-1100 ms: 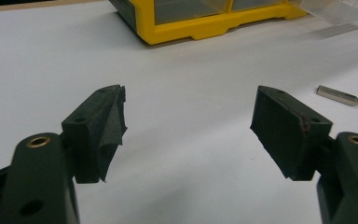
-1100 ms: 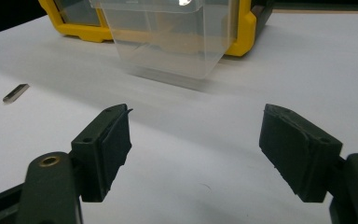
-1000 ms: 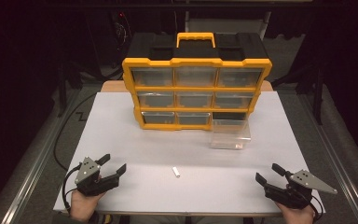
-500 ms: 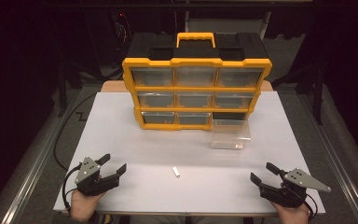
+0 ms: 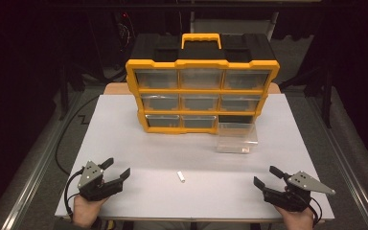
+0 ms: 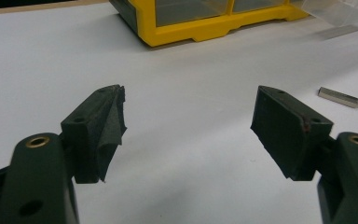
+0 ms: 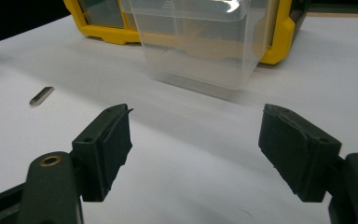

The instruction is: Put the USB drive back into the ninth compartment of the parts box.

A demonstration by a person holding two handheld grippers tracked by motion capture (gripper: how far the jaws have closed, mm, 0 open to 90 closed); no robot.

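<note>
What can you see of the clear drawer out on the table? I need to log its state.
The clear drawer is a see-through plastic bin, open-topped and apparently empty. It stands upright on the white table, pulled out before the organizer's dark bottom-right slot. Whether it touches the yellow frame is unclear. No gripper touches it.

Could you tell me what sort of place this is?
Probably a lab recording bench: a white table in dark surroundings, a yellow-and-black plastic drawer organiser, and two hand-held black grippers, left and right.

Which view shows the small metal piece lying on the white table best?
The left gripper view: the small metal piece is sharp, its angled end visible. The right gripper view shows it farther off; the high view gives a tiny white sliver.
</note>
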